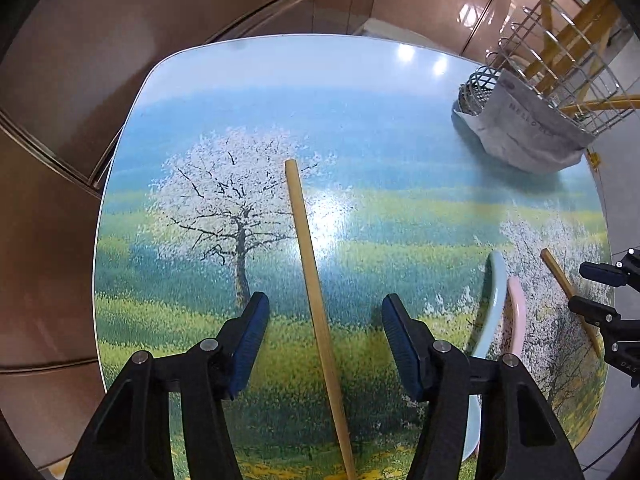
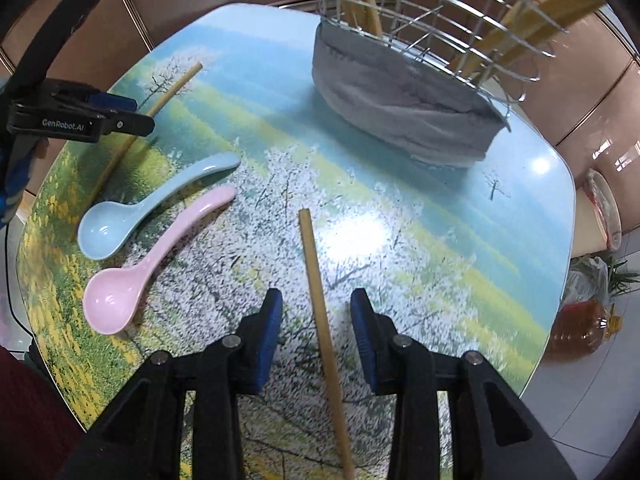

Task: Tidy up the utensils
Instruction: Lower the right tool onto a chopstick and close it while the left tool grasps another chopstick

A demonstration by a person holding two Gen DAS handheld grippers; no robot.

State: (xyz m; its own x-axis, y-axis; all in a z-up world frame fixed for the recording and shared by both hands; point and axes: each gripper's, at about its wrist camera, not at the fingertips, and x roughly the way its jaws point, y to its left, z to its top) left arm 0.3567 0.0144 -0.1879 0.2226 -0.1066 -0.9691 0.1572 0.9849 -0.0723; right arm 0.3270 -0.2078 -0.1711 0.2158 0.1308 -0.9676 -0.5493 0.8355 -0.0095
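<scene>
Above each chopstick [image 1: 308, 256], one downturned hand-held gripper [image 1: 325, 312]

On the table [image 2: 500, 280] I see two long wooden chopsticks [image 1: 316, 300] [image 2: 324, 312], well apart, each lying between the fingers of one gripper: the left gripper [image 1: 325, 320] and the right gripper [image 2: 316, 316]. No pad touches them. Between the chopsticks lie a light blue ceramic spoon [image 2: 120, 224] and a pink ceramic spoon [image 2: 132, 284], side by side. At the far edge stands a wire utensil basket [image 2: 440, 40] with a grey cloth [image 2: 400, 112] around its base, and more chopsticks [image 2: 532, 16] stand in it.
</scene>
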